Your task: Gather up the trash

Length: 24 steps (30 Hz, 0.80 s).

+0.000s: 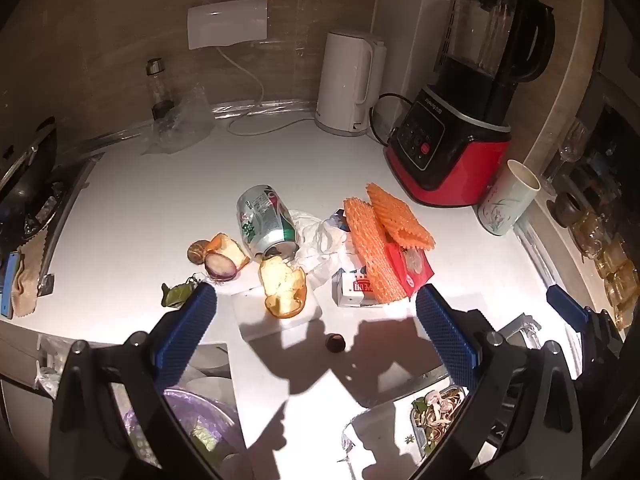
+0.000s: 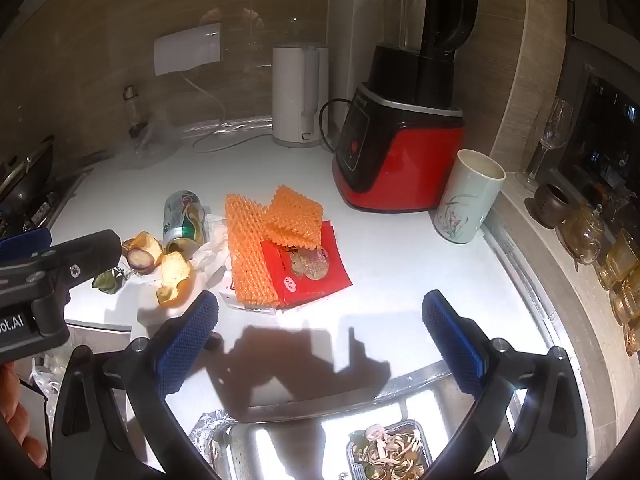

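Trash sat mid-frame on the white surface (image 1: pixel 140 208): crushed can (image 1: pixel 266 220), orange peel (image 1: pixel 284 288), onion half (image 1: pixel 221 266), orange foam nets (image 1: pixel 380 236) over a red packet (image 2: pixel 308 268). Left hand-held gripper (image 1: pixel 316 316) was spread wide, empty, low in frame just short of the peel. Right hand-held gripper (image 2: pixel 320 316) likewise spread, empty, below the packet. My read: take the can first, across its body, since it would roll. Nets were light; pinch them together with the packet.
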Motion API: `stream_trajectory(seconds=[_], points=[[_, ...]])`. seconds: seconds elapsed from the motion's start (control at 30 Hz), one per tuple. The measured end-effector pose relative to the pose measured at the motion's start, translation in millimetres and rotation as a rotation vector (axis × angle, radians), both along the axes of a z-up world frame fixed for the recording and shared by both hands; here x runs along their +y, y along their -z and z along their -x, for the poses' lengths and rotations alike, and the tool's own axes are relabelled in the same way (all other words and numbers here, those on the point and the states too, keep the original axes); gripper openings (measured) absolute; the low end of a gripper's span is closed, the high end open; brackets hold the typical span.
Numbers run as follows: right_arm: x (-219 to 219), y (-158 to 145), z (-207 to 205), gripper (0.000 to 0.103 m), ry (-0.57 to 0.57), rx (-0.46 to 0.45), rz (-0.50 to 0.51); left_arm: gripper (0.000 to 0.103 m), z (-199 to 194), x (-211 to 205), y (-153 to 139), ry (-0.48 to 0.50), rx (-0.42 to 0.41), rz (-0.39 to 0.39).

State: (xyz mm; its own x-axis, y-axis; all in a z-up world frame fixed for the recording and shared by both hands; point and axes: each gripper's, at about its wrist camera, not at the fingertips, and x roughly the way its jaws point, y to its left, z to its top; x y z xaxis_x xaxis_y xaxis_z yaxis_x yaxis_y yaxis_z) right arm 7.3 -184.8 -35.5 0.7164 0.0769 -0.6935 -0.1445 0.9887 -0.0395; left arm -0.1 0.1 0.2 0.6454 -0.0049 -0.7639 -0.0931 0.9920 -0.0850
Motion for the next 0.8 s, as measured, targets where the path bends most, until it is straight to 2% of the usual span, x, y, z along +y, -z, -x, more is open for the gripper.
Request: stream_trajectory(seconds=[0.8], points=[[5.8, 2.1, -0.6, 0.101, -0.014, 0.017, -0.01, 0.096, 0.6, -1.0, 4.6, -0.002, 0.016, -0.002]])
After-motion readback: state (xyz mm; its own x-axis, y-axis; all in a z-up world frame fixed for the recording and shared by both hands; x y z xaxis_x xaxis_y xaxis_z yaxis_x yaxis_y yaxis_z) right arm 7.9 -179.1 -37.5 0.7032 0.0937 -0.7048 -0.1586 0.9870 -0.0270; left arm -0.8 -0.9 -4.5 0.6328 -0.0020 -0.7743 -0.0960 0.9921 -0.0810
